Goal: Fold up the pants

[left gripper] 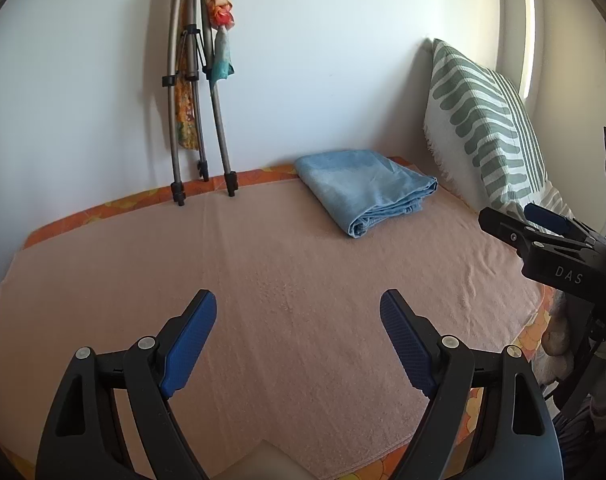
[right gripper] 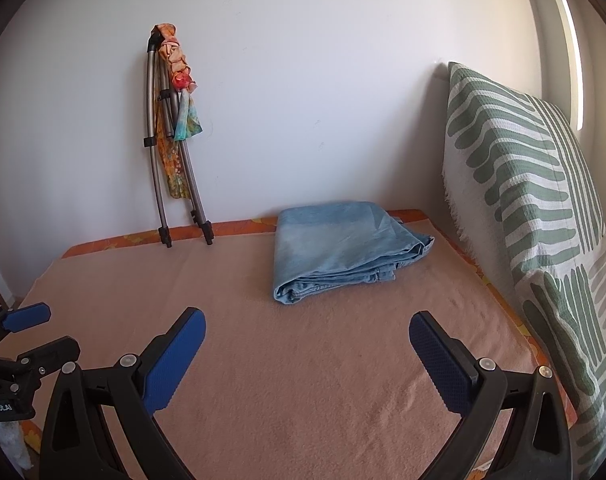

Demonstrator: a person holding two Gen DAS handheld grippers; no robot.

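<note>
Black two-finger left gripper (left gripper: pixel 298 300) with blue ribbed pads fills the bottom of the left wrist view, its jaws spread wide and holding nothing. Between and beyond the fingers lies the peach terry blanket (left gripper: pixel 263 272) that covers the bed, with an orange flowered sheet (left gripper: pixel 151 195) showing as a border along the far edge. From the left gripper, the folded light-blue denim pants (left gripper: pixel 363 190) sit at about 1 o'clock — a compact rectangular stack flat on the blanket, near the far edge and well apart from both tools.

Black right gripper (right gripper: pixel 307 322) with matching blue pads occupies the bottom of the right wrist view, jaws likewise wide apart and empty. From it the pants (right gripper: pixel 343 240) lie at roughly 12 o'clock, their rolled fold facing the camera, layered edges toward 2 o'clock. The left gripper (right gripper: pixel 27 316) shows at 9 o'clock in this view, and the right gripper (left gripper: pixel 543 220) at 3 o'clock in the left view — the two are side by side above the blanket (right gripper: pixel 303 360).

A green-and-white striped cushion (right gripper: pixel 523 200) stands upright at 2 o'clock, close beside the pants; contact cannot be determined. A folded grey metal tripod (right gripper: pixel 159 168) draped with an orange patterned scarf (right gripper: pixel 179 76) leans on the white wall (right gripper: pixel 323 80) at 11 o'clock.
</note>
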